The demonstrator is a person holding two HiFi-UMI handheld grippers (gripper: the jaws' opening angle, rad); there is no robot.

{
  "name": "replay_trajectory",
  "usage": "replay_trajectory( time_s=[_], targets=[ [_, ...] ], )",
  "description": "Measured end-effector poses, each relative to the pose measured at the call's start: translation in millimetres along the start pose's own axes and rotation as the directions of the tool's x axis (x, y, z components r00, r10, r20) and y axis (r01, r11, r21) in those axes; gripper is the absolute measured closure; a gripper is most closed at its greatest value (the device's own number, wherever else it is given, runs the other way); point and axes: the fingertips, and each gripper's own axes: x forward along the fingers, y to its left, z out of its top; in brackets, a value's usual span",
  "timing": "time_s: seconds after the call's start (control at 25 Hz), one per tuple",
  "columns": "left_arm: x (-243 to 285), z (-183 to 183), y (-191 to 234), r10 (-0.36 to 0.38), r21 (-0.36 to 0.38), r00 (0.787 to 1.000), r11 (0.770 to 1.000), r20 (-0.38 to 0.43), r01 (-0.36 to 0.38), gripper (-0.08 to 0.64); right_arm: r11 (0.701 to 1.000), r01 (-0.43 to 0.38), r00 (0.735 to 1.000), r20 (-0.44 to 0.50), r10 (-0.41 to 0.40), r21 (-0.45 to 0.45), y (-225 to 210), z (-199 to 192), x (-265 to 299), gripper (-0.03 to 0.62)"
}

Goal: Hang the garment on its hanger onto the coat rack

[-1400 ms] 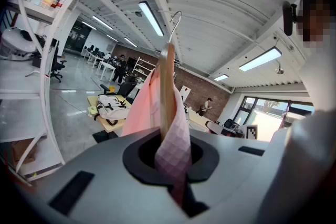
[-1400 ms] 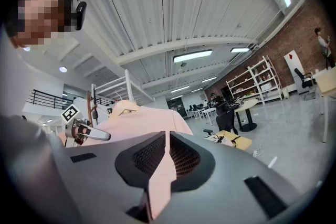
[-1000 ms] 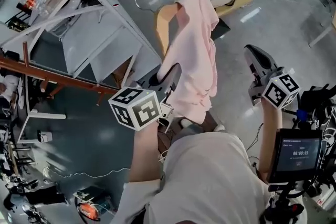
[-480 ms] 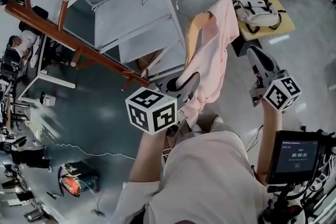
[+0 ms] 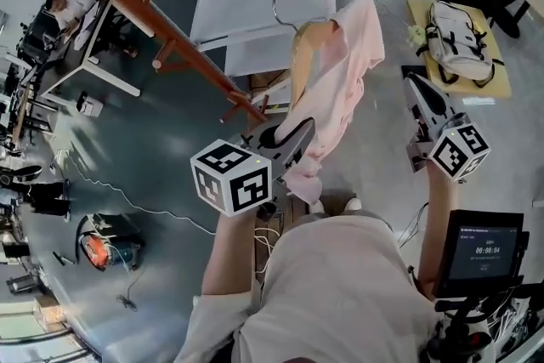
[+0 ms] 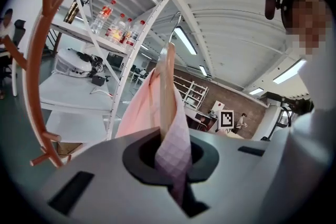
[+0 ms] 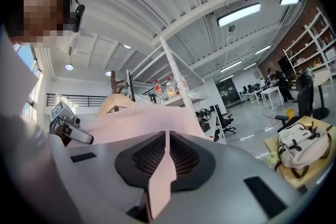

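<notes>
A pink garment (image 5: pixel 340 72) hangs on a wooden hanger (image 5: pixel 304 55) whose wire hook (image 5: pixel 285 0) points up and away. My left gripper (image 5: pixel 289 132) is shut on the hanger's lower arm and the cloth over it. In the left gripper view the wood (image 6: pixel 167 86) and checked pink fabric (image 6: pixel 176 149) sit between the jaws. The red-brown coat rack (image 5: pixel 170 34) slants across to the left of the hanger, a short gap away, and curves at the left (image 6: pixel 39 60). My right gripper (image 5: pixel 414 85) is shut, empty and held apart to the garment's right.
White metal shelving (image 5: pixel 246 13) stands behind the rack, with bottles (image 6: pixel 118 21) on it. A backpack (image 5: pixel 459 34) lies on a yellow low table at the right. A person (image 5: pixel 64 4) sits at a desk far left. An orange tool (image 5: pixel 102 242) and cable lie on the floor.
The hanger with the garment, still in my left gripper, has come closer to the red-brown rack. The rack and shelving now fill the upper middle, and the backpack table has slid to the right.
</notes>
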Motion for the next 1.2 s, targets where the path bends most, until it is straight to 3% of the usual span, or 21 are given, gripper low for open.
replay_trajectory(
  time_s=[0.48, 0.76, 1.0, 1.2],
  targets=[
    [-95.6, 14.9, 37.1, 0.063, -0.016, 0.997, 0.998, 0.042, -0.062, 0.554, 0.979, -0.205, 0.977, -0.058, 0.205, -0.003, 50.4, -16.1, 74.1, 0.561],
    [-143.0, 10.6, 37.7, 0.139, -0.005, 0.990, 0.990, 0.033, -0.139, 0.554, 0.943, -0.333, 0.941, -0.069, 0.331, -0.020, 104.7, -4.5, 104.3, 0.561],
    [-179.1, 3.5, 42.2, 0.138, -0.036, 0.990, 0.990, 0.024, -0.137, 0.554, 0.911, -0.411, 0.909, -0.080, 0.408, -0.028, 142.9, -0.8, 124.0, 0.561],
    [-203.0, -9.4, 78.8, 0.137, -0.076, 0.990, 0.988, 0.032, -0.134, 0.554, 0.890, -0.456, 0.887, -0.100, 0.451, -0.026, 166.2, -24.2, 156.6, 0.561]
  ],
)
